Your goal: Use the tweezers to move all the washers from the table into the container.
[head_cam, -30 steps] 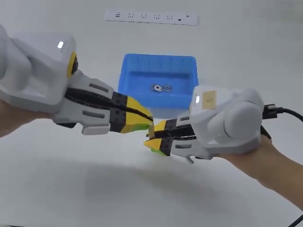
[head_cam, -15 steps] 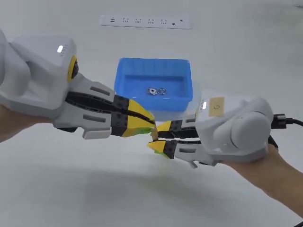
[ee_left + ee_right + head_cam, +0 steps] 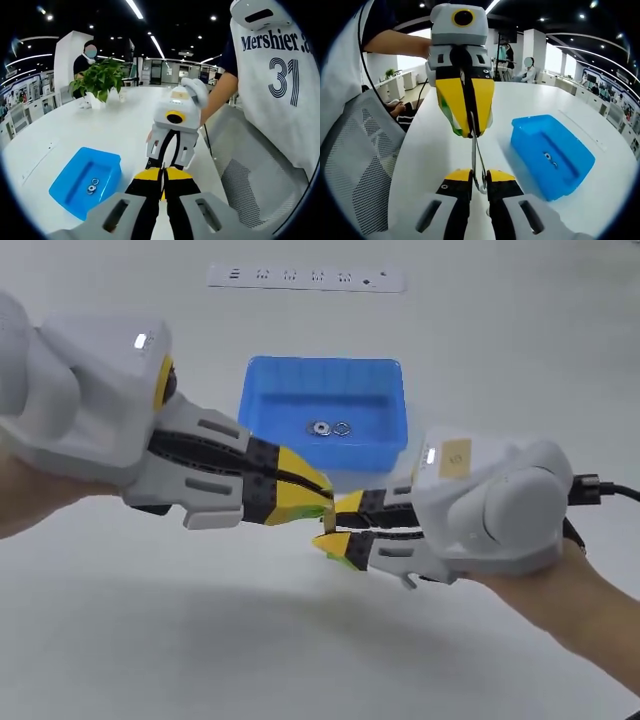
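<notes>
Both sets of jaws are pinched nearly closed on the thin tweezers [image 3: 476,150], with the left gripper [image 3: 323,499] and right gripper [image 3: 328,525] tip to tip above the white surface [image 3: 150,640], near the blue container [image 3: 262,390] holding washers [image 3: 321,428].

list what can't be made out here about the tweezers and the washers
- Tweezers: in the head view, hidden behind the meeting tongs of the left gripper and right gripper.
- Grip: the right gripper view shows the tweezers between its tongs, not whether they pinch.
- Washers in the container: too small in the head view to count.
- Table under the grippers: hidden by them in the head view, so leftover washers are unknown.
</notes>
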Demonstrator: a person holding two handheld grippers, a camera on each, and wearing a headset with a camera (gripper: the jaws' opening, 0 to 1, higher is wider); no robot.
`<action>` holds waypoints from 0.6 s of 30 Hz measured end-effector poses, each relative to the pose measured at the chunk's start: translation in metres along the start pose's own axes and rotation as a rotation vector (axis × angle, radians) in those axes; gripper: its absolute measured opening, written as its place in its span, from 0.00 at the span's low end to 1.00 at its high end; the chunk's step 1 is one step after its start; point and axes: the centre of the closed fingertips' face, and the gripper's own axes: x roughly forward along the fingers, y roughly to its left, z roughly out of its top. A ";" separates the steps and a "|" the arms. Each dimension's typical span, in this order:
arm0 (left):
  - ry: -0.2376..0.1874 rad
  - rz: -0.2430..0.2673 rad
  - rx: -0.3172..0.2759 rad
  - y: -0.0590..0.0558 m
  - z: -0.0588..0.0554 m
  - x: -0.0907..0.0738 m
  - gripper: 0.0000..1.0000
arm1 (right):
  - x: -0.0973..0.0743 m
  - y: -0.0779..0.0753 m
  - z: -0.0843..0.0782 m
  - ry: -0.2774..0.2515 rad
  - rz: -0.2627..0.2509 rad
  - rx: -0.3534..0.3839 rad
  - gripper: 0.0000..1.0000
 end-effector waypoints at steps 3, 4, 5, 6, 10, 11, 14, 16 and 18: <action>0.002 -0.002 -0.003 0.001 -0.001 0.000 0.05 | 0.002 0.000 -0.001 0.000 0.002 0.008 0.12; 0.003 0.000 0.001 0.001 -0.002 0.000 0.05 | 0.002 0.000 -0.001 0.000 0.002 0.008 0.12; 0.003 0.002 0.001 0.002 -0.002 0.000 0.05 | 0.002 0.000 -0.001 0.000 0.000 0.005 0.12; 0.001 -0.003 -0.004 0.002 -0.002 0.000 0.05 | 0.002 0.000 -0.001 0.000 0.000 0.008 0.12; 0.008 -0.004 -0.005 0.003 -0.005 0.002 0.05 | 0.003 0.000 -0.004 0.005 0.004 0.018 0.12; 0.007 -0.006 -0.008 0.003 -0.005 0.003 0.05 | 0.003 0.000 -0.004 0.006 0.003 0.019 0.12; 0.004 -0.002 -0.006 0.004 -0.004 0.003 0.05 | 0.002 -0.001 -0.004 0.000 0.004 0.028 0.12; 0.001 0.000 -0.012 0.006 -0.004 0.004 0.05 | 0.003 -0.001 -0.004 -0.001 0.006 0.027 0.12; 0.001 0.000 -0.014 0.006 -0.003 0.005 0.05 | 0.003 -0.002 -0.005 -0.005 0.010 0.033 0.12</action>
